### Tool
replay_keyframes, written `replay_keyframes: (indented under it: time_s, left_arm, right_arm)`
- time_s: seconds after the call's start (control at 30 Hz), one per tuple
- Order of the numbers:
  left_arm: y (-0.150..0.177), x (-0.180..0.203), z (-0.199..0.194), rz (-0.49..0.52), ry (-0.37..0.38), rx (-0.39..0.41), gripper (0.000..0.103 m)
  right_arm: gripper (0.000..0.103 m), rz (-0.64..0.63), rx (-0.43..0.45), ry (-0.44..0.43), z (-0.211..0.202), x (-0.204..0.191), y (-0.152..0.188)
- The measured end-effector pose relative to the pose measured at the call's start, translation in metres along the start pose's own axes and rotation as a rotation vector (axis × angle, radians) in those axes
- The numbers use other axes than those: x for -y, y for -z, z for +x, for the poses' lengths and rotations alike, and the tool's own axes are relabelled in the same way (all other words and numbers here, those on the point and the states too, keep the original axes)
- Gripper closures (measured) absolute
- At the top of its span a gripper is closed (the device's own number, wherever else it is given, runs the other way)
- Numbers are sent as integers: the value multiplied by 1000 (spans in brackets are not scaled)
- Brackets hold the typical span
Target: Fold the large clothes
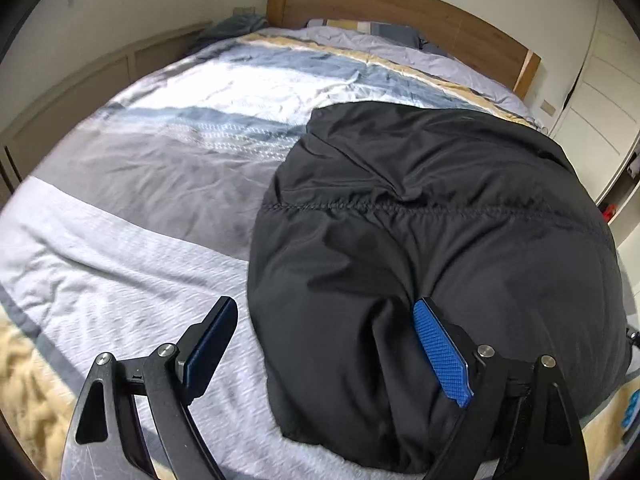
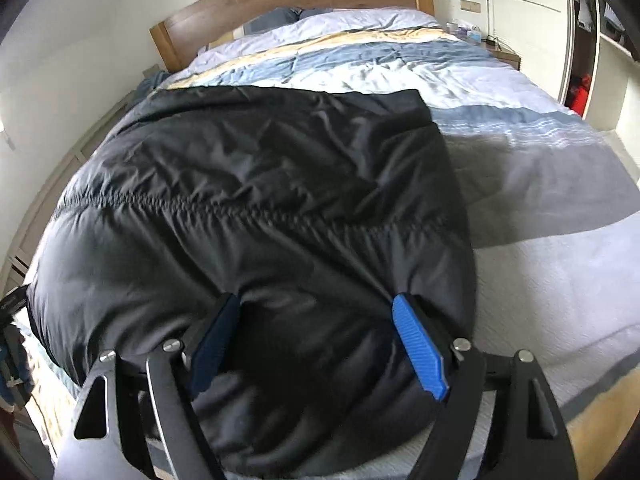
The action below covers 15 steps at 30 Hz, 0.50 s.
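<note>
A large black puffy jacket point(image 1: 420, 200) lies spread flat on the bed, with a gathered seam running across its middle. My left gripper point(image 1: 324, 302) stands open astride the jacket's left edge: its left finger point(image 1: 212, 340) hangs over the bedspread and its right finger point(image 1: 436, 348) dents the black fabric. In the right wrist view the same jacket point(image 2: 260, 168) fills the middle. There my right gripper point(image 2: 316, 296) is open over the jacket's near right part, both fingertips sunk into the padding with a bulge of fabric between them.
The striped grey, white and blue quilt point(image 1: 140, 200) covers the bed around the jacket. A wooden headboard point(image 1: 380, 0) with pillows is at the far end. White wardrobe doors point(image 1: 600, 100) stand on one side and a bedside table point(image 2: 504, 54) sits by the headboard.
</note>
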<state>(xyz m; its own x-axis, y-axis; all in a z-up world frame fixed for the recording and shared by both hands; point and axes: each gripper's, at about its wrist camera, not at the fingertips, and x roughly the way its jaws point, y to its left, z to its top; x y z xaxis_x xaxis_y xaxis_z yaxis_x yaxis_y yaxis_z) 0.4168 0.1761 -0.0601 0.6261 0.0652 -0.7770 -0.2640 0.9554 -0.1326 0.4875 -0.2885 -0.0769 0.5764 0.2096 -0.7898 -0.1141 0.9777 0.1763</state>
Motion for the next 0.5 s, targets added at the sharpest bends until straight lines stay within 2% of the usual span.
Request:
replay_keyframes:
  time_s: [0.17, 0.5]
  left_arm:
    - [12, 5, -26, 35, -43, 61, 14]
    - [36, 15, -81, 79, -31, 129, 15]
  right_arm:
    - [25, 15, -16, 28, -14, 0, 11]
    - [25, 49, 1, 12, -56, -4, 39]
